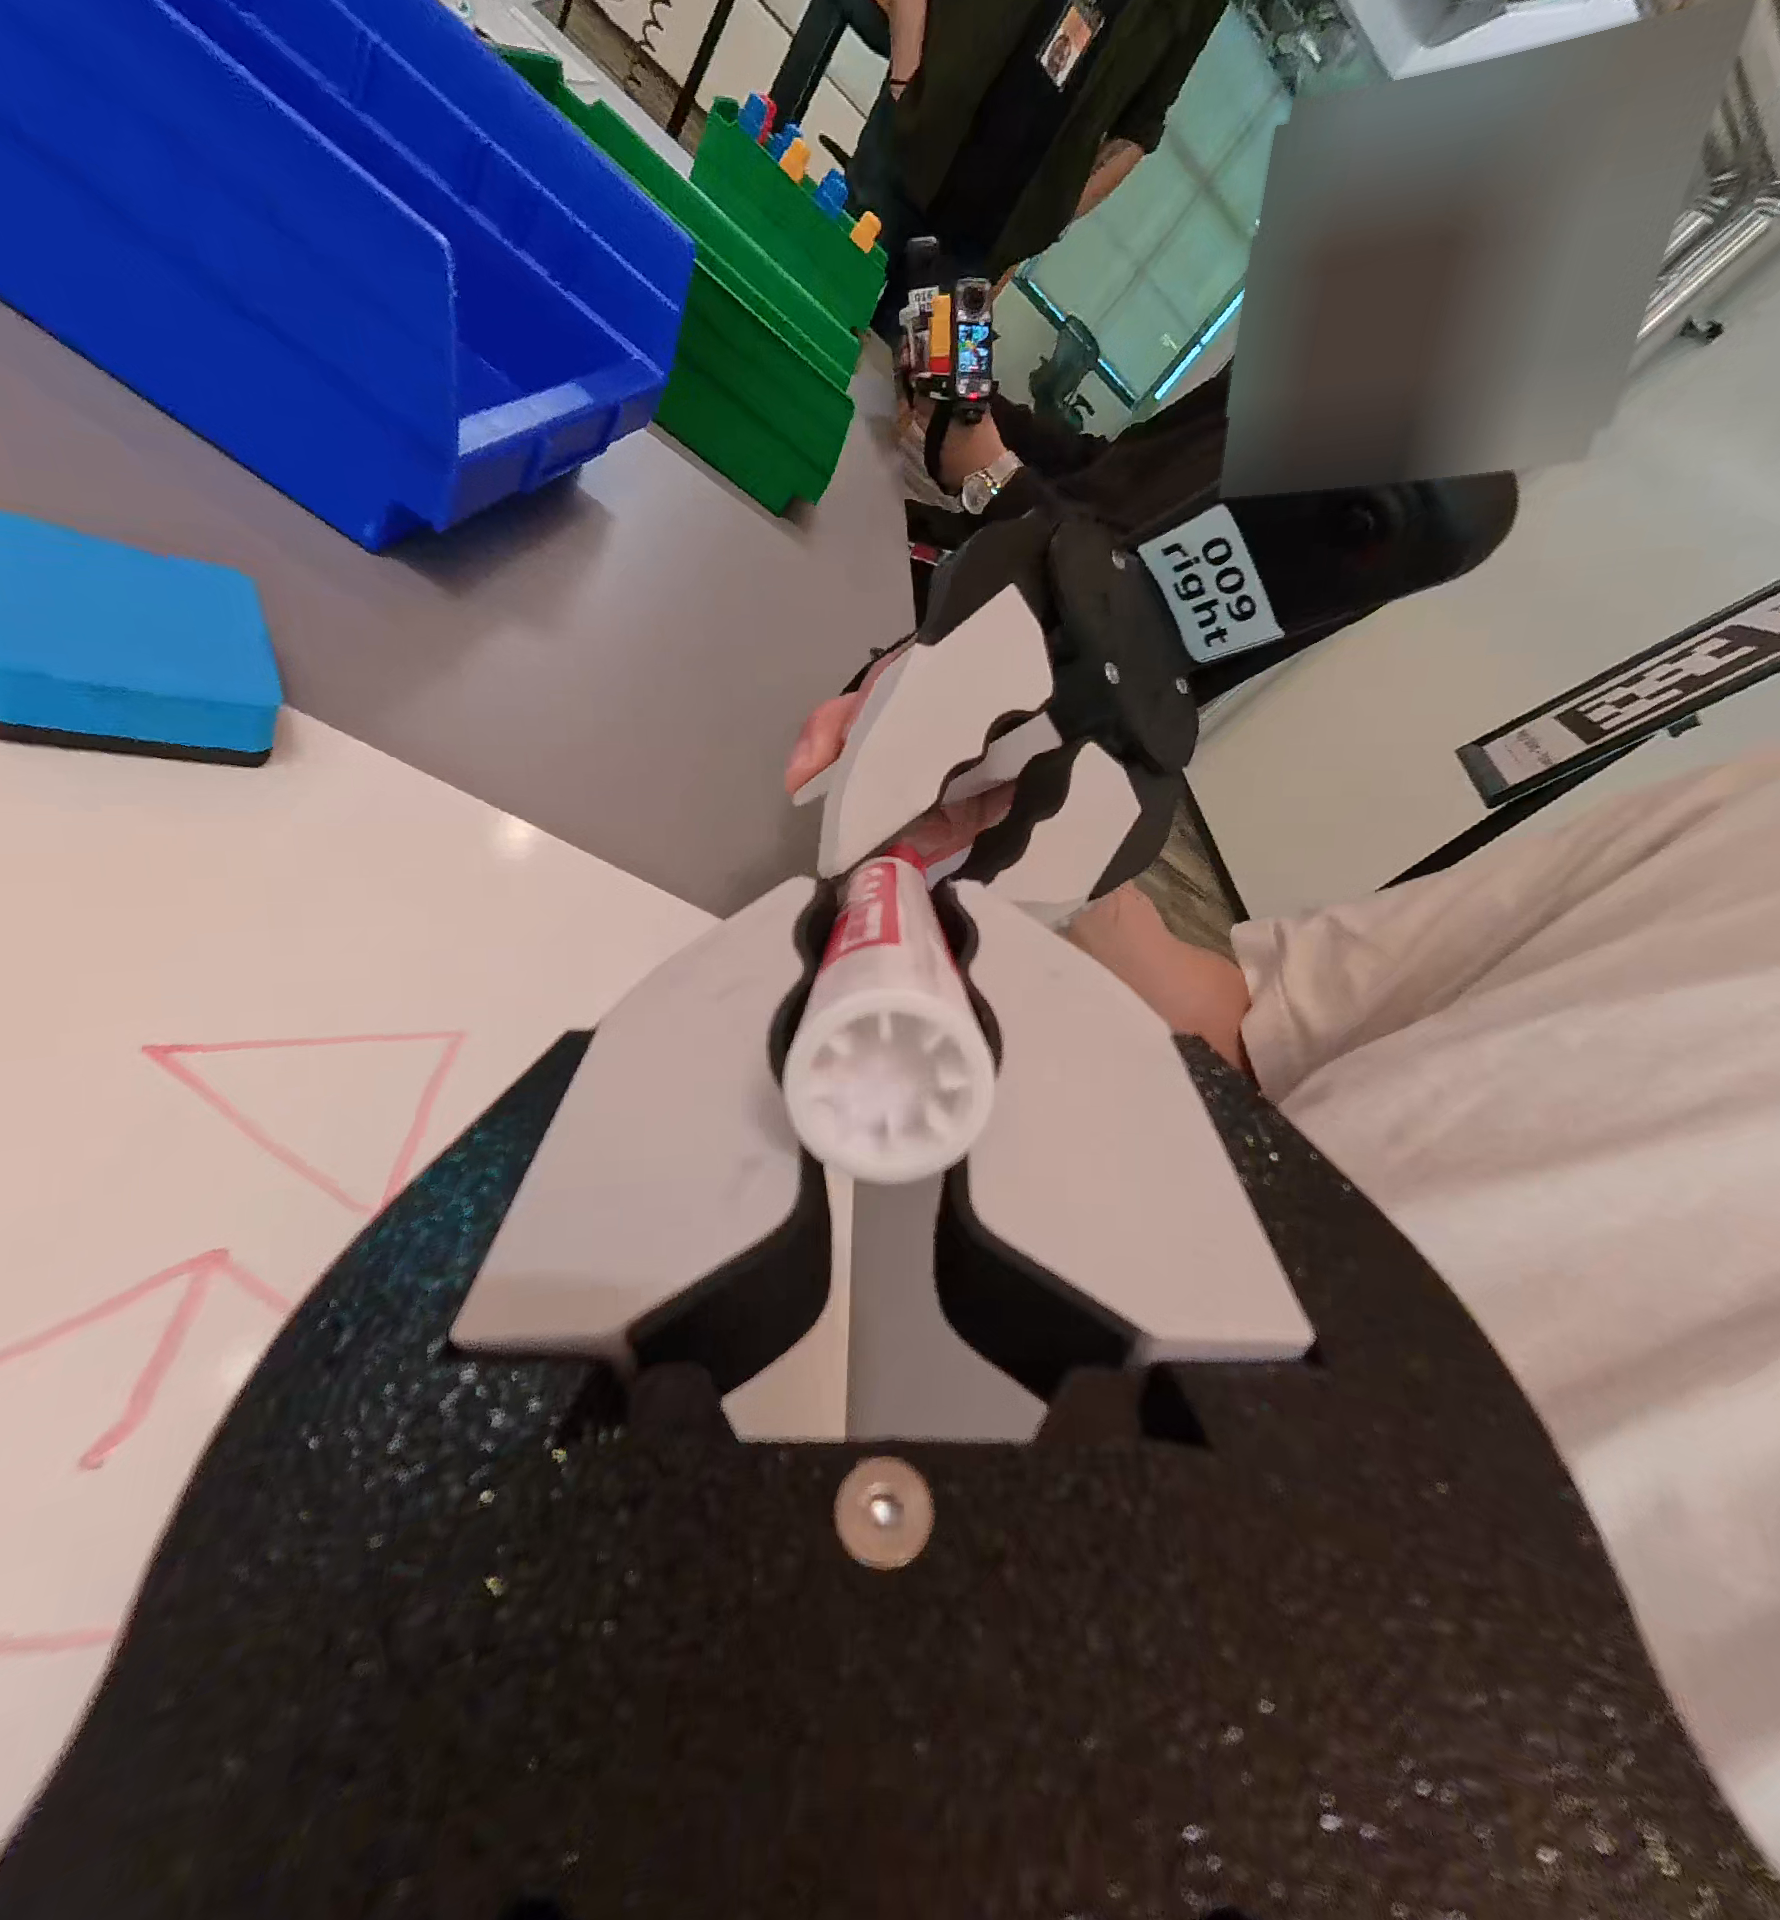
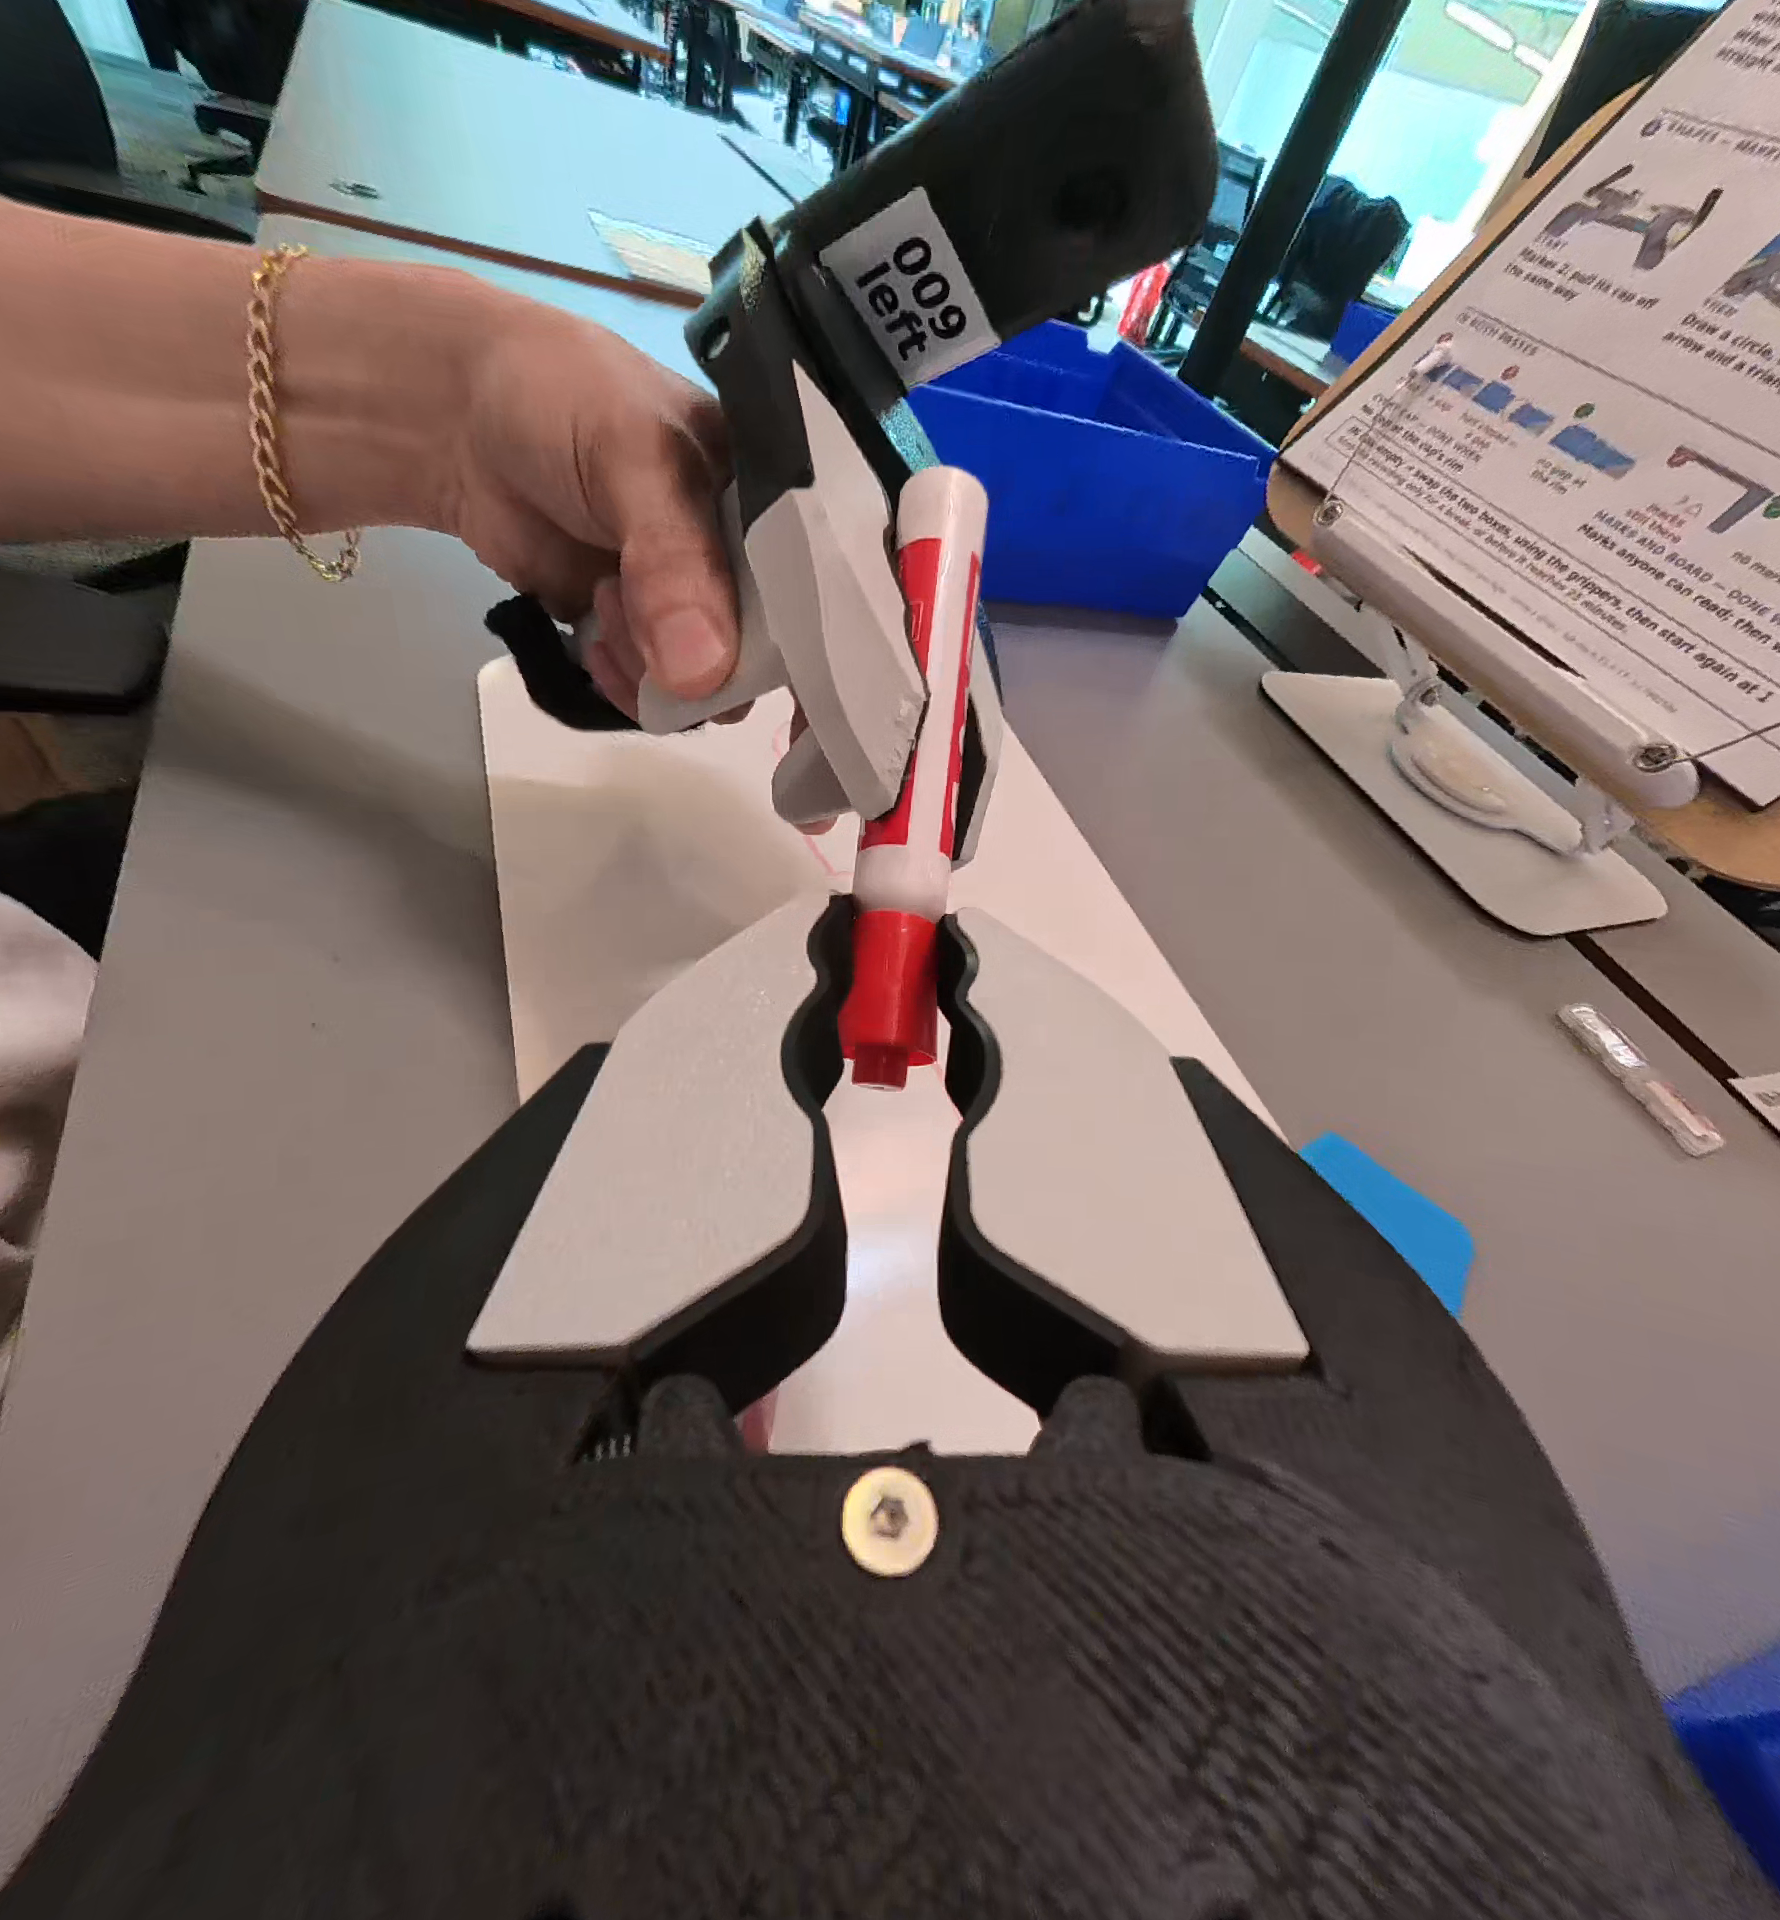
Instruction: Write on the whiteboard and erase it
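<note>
The white-barrelled whiteboard marker with the red label (image 2: pixel 930 665) hangs in the air between my two tools, above the white rectangular whiteboard (image 1: pixel 273 914) that lies flat on the grey desk (image 1: pixel 595 644). My left gripper (image 1: pixel 881 935) has its fingers clamped on the barrel, whose butt end points back at that camera. My right gripper (image 2: pixel 891 997) has its fingers closed on the red plastic cap (image 2: pixel 888 987) at the other end, so the two tools face each other along one line. The marker's long axis runs straight from one grip to the other, and I judge that the coming move turns on that line: cap and barrel have to travel along it, whether to seat or to part. Faint red line drawings, a triangle (image 1: pixel 330 1112) and an arrow (image 1: pixel 127 1351), already sit on the board. The blue foam eraser with the dark felt base (image 1: pixel 117 644) rests at the board's far edge, nearer my left hand, with a blue plastic bin (image 1: pixel 346 260) and a green plastic bin (image 1: pixel 761 312) beyond it.
</note>
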